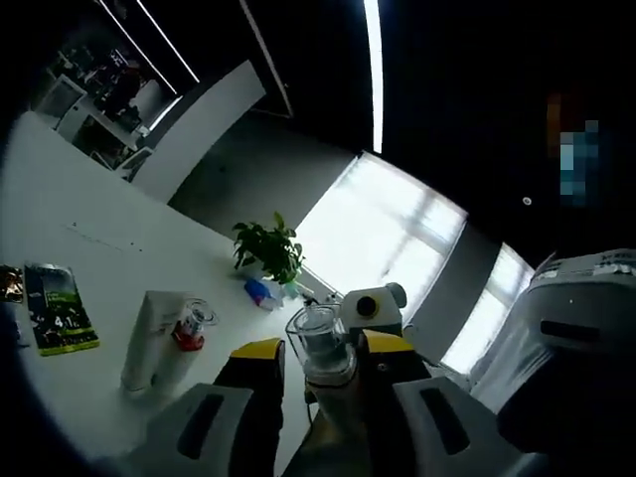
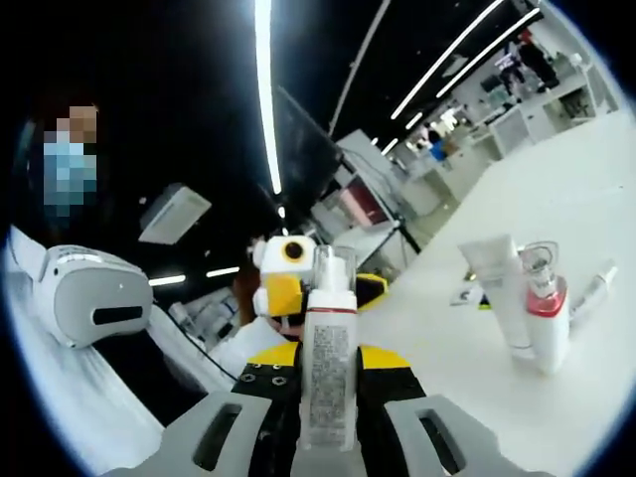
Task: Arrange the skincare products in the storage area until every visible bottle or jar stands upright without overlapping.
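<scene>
Both claws, left point(image 1: 313, 373) and right point(image 2: 328, 383), clamp one upright pump bottle point(image 2: 328, 358); cap uppermost.

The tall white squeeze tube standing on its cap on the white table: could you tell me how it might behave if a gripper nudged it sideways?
The tall white squeeze tube would probably tip easily: it stands high on a narrow cap. It looks like soft plastic, so it may dent under the jaws. The red-collared white pump bottle stands close beside it, so a fall could knock that over.

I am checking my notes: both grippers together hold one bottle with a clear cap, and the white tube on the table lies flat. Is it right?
One detail is wrong. The white tube stands upright beside a red-collared bottle, as the right gripper view shows. Both grippers do hold the clear-capped bottle.
</scene>
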The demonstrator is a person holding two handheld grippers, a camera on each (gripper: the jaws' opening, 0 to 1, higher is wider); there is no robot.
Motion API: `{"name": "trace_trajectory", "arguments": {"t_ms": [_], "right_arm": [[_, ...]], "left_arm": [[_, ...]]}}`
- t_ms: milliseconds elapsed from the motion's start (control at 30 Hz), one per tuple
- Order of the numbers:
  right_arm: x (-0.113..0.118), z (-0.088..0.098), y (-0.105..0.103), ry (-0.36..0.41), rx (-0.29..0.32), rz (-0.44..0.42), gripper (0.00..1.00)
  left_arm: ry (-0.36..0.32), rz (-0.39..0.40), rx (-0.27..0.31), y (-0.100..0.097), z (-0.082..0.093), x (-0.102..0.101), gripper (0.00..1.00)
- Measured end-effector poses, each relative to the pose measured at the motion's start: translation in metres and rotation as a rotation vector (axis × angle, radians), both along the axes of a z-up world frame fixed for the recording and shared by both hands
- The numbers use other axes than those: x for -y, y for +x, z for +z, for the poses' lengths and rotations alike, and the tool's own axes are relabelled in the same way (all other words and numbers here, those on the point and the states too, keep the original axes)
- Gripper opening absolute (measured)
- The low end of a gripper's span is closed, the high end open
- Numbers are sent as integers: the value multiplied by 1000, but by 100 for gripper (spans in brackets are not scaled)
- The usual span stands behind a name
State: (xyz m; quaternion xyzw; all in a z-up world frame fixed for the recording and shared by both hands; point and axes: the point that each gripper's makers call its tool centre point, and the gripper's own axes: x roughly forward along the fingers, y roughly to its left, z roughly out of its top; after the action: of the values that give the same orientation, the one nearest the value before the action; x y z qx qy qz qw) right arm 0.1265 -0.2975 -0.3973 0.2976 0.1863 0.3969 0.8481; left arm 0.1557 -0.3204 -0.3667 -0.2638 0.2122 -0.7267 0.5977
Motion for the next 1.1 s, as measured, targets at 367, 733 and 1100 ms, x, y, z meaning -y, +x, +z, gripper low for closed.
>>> {"name": "trace_trajectory", "arguments": {"t_ms": [367, 733, 1100], "right_arm": [[-6, 1, -2, 9, 28, 39, 12], [-6, -13, 6, -86, 32, 7, 13], [9, -42, 25, -291, 7, -150, 16]], "left_arm": [[-8, -25, 19, -3, 4, -3, 17], [91, 25, 2, 2, -7, 1, 15], [235, 175, -50, 24, -36, 5, 15]]}}
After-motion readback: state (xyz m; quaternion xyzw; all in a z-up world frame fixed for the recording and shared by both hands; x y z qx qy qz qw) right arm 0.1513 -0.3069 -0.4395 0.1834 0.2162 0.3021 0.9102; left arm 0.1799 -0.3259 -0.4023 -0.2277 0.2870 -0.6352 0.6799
